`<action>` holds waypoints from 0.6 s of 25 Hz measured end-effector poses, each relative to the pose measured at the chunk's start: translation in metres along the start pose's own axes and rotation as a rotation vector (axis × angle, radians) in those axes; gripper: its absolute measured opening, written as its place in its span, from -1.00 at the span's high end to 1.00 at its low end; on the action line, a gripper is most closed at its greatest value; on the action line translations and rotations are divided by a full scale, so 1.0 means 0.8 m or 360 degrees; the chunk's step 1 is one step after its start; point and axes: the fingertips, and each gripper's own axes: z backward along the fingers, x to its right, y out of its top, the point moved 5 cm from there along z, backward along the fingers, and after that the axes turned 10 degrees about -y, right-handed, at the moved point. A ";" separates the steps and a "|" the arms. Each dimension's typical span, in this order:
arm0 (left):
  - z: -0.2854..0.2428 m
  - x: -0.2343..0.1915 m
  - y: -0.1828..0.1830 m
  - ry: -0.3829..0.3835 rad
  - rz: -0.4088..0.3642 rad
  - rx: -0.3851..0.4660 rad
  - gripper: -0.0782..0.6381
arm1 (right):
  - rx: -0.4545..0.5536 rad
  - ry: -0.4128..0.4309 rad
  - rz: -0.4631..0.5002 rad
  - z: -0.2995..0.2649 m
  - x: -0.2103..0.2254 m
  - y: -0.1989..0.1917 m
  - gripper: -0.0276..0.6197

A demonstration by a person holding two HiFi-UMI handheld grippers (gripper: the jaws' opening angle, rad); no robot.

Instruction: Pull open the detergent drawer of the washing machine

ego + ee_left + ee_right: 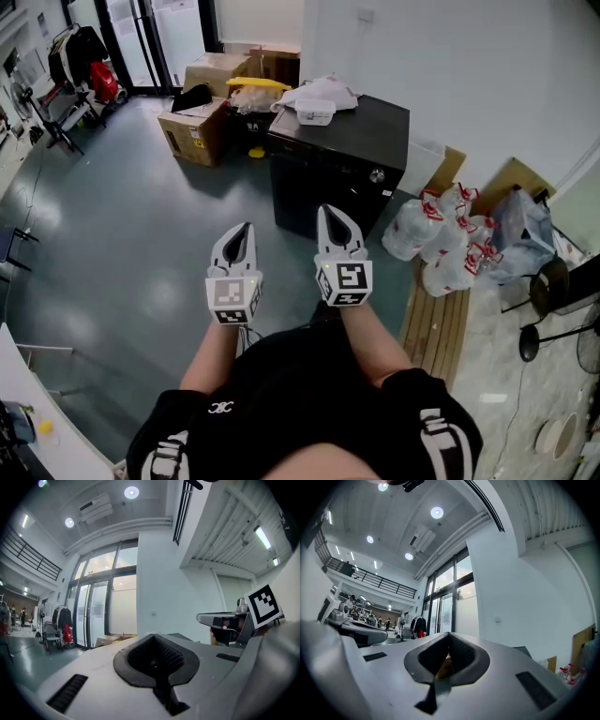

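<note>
top [309, 403]: black, short sleeves — white marks | left gripper [246, 228], right gripper [329, 214]: white, marker cubes [344, 281]

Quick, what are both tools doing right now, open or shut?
Left tool: shut, holding nothing.
Right tool: shut, holding nothing.

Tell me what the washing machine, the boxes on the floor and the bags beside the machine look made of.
Washing machine: probably painted metal, black, with a faint sheen on its top.
Boxes: brown cardboard, matte, with folded flaps.
Bags: thin white plastic film, crinkled and slightly shiny, with red print.
</note>
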 end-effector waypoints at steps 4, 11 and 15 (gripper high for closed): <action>-0.031 -0.009 -0.005 0.0009 -0.0027 0.0001 0.78 | 0.0020 0.0009 -0.0004 -0.032 0.015 -0.011 0.91; -0.107 -0.031 -0.017 0.0056 -0.0027 -0.0013 0.78 | 0.0021 0.0061 -0.0033 -0.112 0.045 -0.038 0.91; -0.156 -0.041 -0.021 0.0077 -0.0025 -0.0029 0.78 | 0.0014 0.0086 -0.0048 -0.161 0.068 -0.050 0.91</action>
